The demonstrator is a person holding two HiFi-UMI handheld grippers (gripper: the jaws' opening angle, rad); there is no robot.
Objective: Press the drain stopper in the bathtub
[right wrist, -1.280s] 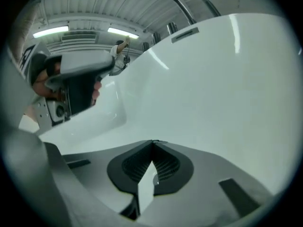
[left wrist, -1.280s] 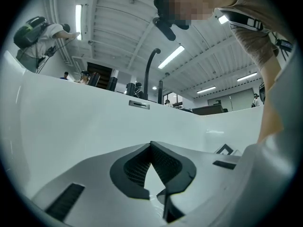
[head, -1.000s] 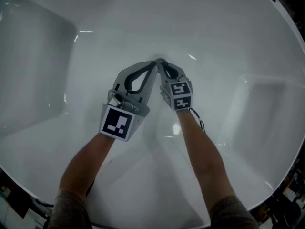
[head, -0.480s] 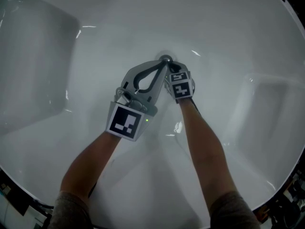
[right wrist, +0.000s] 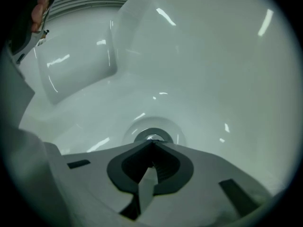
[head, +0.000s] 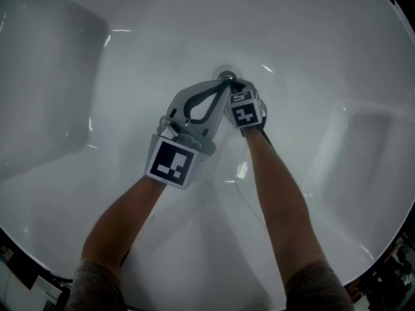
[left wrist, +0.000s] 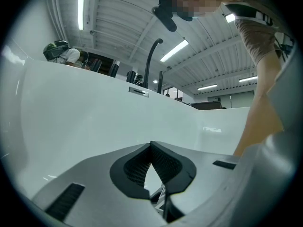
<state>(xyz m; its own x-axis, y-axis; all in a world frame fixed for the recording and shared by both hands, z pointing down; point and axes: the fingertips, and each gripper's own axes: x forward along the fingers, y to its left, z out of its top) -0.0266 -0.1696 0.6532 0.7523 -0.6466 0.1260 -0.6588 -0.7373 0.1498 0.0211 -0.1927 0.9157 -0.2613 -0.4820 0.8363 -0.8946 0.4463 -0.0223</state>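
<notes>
— How far along is the press?
— My right gripper (right wrist: 152,146), jaws together on nothing, seems to have its tip on the near edge of the drain stopper (right wrist: 151,137), at the centre of the right gripper view; I can't tell whether it has gone down; my left gripper (left wrist: 151,146), closed and empty too, leans in alongside.
— And the surroundings?
— A glossy white bathtub (head: 130,44); a black faucet (left wrist: 150,63) above its rim; strip lights (left wrist: 173,51) on the ceiling, upper middle of the left gripper view.

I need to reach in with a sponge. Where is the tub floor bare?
Bare: the tub floor left of the left claw, and right of the right forearm. Crowded: around the drain stopper, where the left claw and right claw meet, both shut.
</notes>
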